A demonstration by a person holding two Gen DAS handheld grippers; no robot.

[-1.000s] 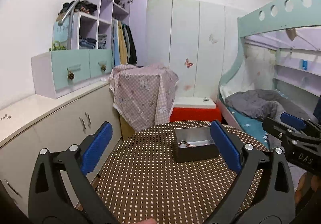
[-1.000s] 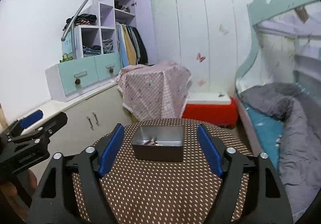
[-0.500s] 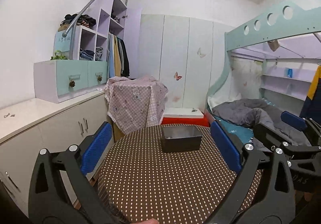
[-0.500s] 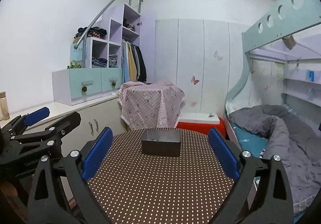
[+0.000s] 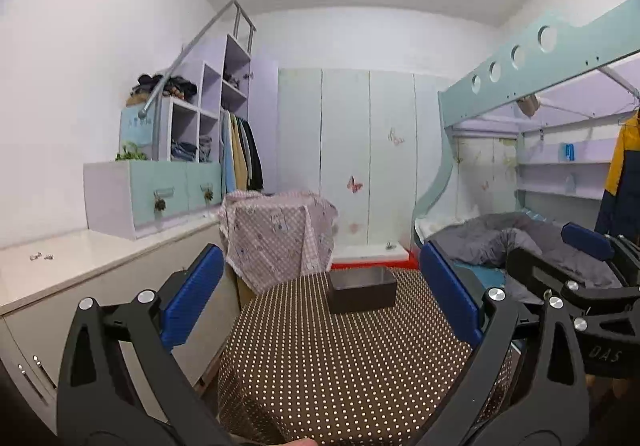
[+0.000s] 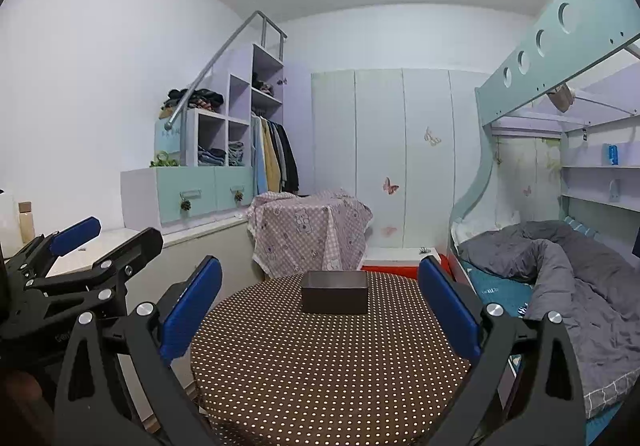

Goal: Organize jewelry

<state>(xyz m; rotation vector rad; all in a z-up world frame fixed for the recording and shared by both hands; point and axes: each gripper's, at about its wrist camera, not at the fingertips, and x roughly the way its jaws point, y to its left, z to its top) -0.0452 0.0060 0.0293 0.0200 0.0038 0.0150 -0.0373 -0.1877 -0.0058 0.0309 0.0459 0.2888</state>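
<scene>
Metal box (image 6: 334, 292) sits on table (image 6: 320, 366) well beyond both grippers' wide-apart, empty jaws

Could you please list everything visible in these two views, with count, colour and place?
Box: one, dark with metallic inside, far side of the table; contents not visible.
Table: one, round, brown cloth with white dots, centre foreground.
Covered object: one, under pink checked cloth, behind the table.
Red box: one, white lid, on the floor by the wardrobe.
Wardrobe: one, pale, butterfly stickers, back wall.
Shelf unit: one, lilac and mint, on the left counter, holding clothes.
Bunk bed: one, mint frame, grey duvet, at right.
Left gripper: one, black with blue pads, jaws open, empty.
Right gripper: one, same colours, jaws open, empty.
</scene>
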